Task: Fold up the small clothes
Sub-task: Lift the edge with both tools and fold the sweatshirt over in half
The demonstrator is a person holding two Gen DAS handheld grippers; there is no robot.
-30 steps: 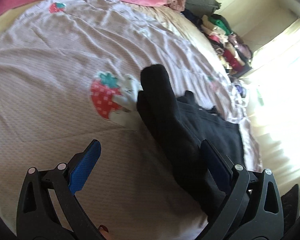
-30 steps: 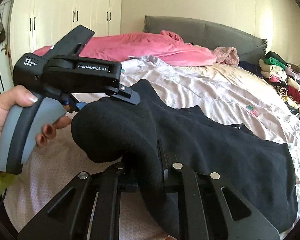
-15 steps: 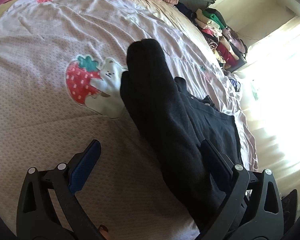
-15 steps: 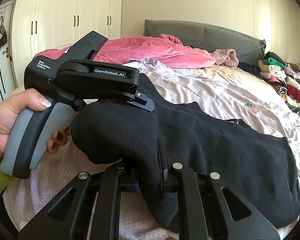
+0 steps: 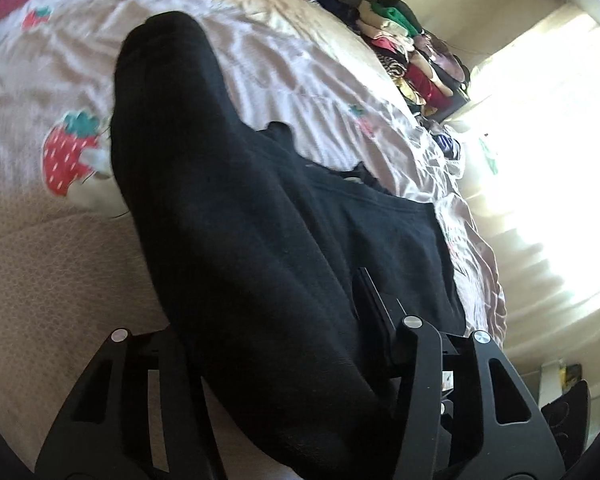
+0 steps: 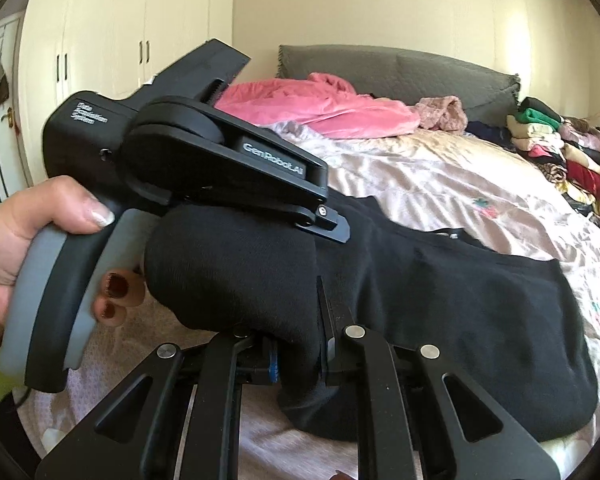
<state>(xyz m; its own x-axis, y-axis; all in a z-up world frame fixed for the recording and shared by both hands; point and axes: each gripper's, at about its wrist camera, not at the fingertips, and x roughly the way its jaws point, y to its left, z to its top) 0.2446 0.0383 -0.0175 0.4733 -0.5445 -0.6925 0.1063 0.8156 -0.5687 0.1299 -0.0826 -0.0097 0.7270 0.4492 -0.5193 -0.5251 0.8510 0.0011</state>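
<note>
Black garment [image 6: 440,300] lies across the near part of the bed [image 6: 440,184], its near edge lifted. Right gripper [image 6: 296,356] and left gripper [image 5: 300,360] each have their fingers closed on that raised fold, probably to carry it over evenly.

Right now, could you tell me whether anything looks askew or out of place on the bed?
Nothing looks damaged or spilled. The black garment is bunched and part-lifted rather than flat, pinched by both tongs, left and right, over the strawberry-print bedspread.

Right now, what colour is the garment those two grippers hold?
Plain black garment, clearest in the right wrist view.
</note>
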